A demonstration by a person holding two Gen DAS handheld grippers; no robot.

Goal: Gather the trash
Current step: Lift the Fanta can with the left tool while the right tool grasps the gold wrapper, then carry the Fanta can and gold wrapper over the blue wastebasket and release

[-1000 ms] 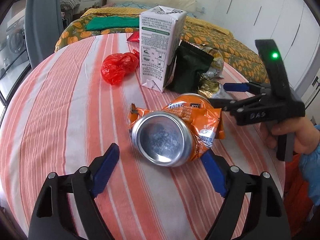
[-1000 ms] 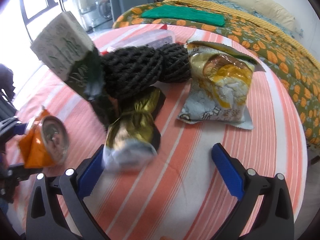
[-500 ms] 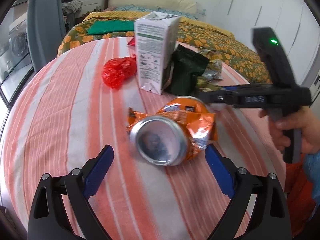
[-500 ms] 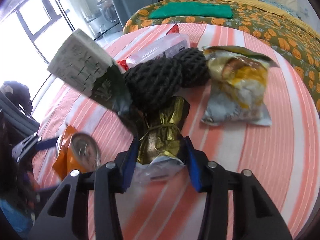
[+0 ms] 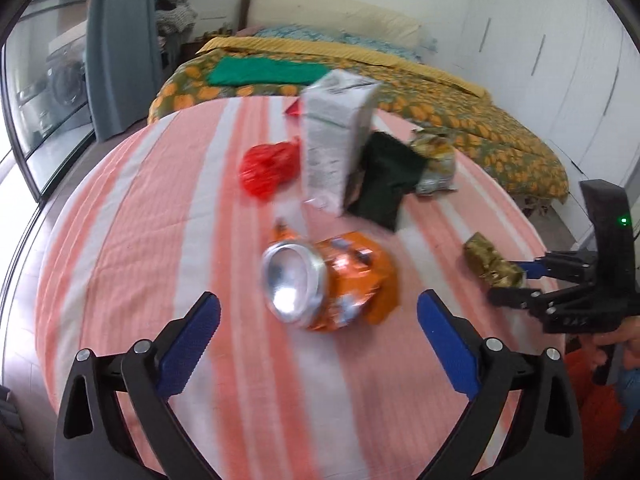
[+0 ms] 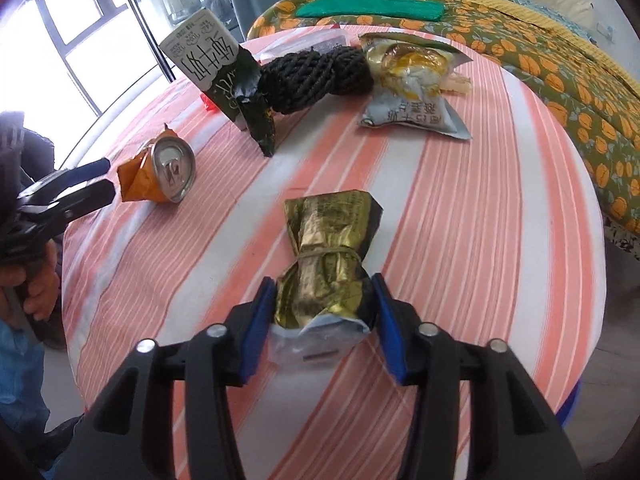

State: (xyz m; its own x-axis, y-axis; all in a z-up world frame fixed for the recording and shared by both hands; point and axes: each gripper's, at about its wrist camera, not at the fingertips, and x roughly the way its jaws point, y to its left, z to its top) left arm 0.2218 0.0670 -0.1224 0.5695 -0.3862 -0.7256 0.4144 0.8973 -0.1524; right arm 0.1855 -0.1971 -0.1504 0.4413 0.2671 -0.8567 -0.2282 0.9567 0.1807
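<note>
Right gripper (image 6: 324, 312) clamped on gold wrapper (image 6: 328, 264), pads at its base; jaws just reopened slightly, so grip firmly. Left gripper (image 5: 316, 340) wide, crushed can (image 5: 320, 280) just ahead, unheld.

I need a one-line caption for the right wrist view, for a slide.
Right gripper holds a gold foil wrapper between its fingers above the striped tablecloth.

Bright daylight floods in from the blown-out window (image 6: 52, 36). Shadows are soft. Fisheye bending darkens the corners. Motion blur smears the can (image 5: 320, 284) and carton (image 5: 334, 144).
</note>
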